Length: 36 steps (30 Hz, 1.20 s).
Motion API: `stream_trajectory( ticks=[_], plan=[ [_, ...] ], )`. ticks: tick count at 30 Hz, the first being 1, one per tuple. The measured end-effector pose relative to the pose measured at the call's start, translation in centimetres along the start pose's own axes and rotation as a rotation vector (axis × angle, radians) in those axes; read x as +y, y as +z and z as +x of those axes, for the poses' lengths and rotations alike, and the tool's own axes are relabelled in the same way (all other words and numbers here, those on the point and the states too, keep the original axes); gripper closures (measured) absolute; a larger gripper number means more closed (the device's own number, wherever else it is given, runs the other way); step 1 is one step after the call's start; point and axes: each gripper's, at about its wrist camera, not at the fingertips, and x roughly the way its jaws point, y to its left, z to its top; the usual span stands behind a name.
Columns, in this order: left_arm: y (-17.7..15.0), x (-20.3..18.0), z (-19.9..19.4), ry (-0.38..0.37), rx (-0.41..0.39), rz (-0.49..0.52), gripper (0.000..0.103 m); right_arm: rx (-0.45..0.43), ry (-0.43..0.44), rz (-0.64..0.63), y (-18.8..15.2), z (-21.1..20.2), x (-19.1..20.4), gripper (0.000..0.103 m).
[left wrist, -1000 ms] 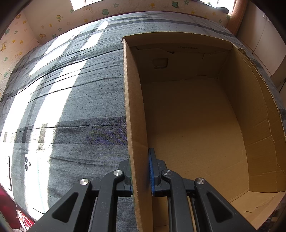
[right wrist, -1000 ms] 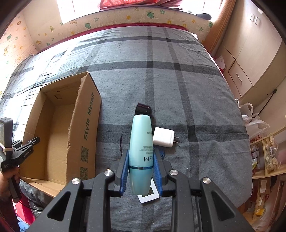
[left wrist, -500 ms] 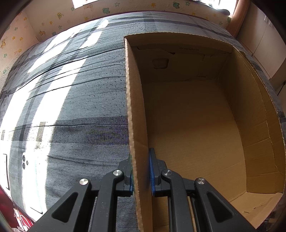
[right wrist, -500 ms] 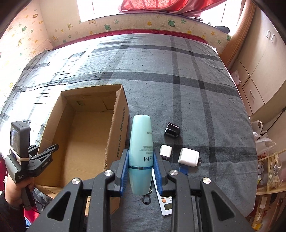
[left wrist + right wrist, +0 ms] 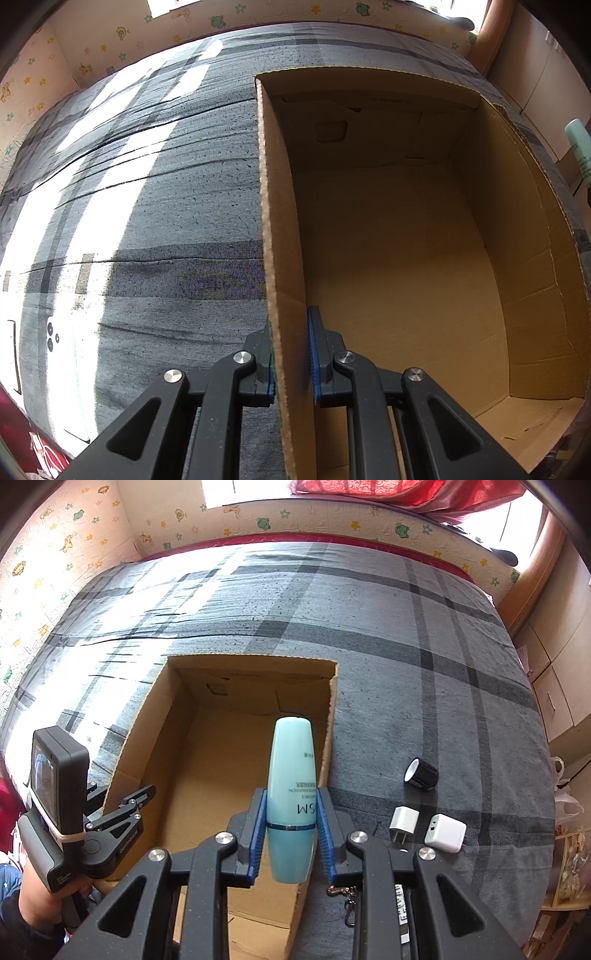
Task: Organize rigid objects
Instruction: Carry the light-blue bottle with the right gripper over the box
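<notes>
A pale teal bottle (image 5: 291,797) stands between the blue pads of my right gripper (image 5: 291,838), which is shut on it, above the right wall of an open cardboard box (image 5: 255,686). The box interior holds nothing. My left gripper (image 5: 291,354) is shut on the box's left wall (image 5: 275,221), one pad on each side. In the right wrist view my left gripper (image 5: 142,797) appears at the box's near left corner, held by a hand (image 5: 37,897). The bottle's tip (image 5: 578,147) shows at the left wrist view's right edge.
On the grey plaid bedspread (image 5: 406,627) right of the box lie a black cap (image 5: 423,773), two white chargers (image 5: 404,821) (image 5: 445,832) and a metal clasp (image 5: 345,901). A white phone (image 5: 51,339) lies left of the box. Cabinets (image 5: 554,686) stand at the right.
My right gripper has carried the bottle leftward from over the small items to above the box's right wall. The left gripper has stayed clamped on the box wall.
</notes>
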Motion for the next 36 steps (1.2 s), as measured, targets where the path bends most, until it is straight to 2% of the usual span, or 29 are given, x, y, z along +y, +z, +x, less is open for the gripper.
stream_trajectory(
  ticks=[14,24,29,36],
  plan=[
    [0.0,0.2,-0.1,-0.006,0.003,-0.003,0.089,0.096,0.048,-0.036,1.5,6.7,4.4,0.076],
    [0.1,0.1,-0.1,-0.003,0.004,-0.001,0.089,0.189,0.049,-0.058,1.3,12.1,6.5,0.076],
    [0.2,0.0,-0.1,-0.006,0.004,-0.003,0.089,0.238,0.056,-0.058,0.9,14.1,7.0,0.076],
    [0.1,-0.1,-0.2,-0.002,0.001,0.001,0.089,0.262,0.059,-0.054,0.5,15.2,6.9,0.076]
  ],
)
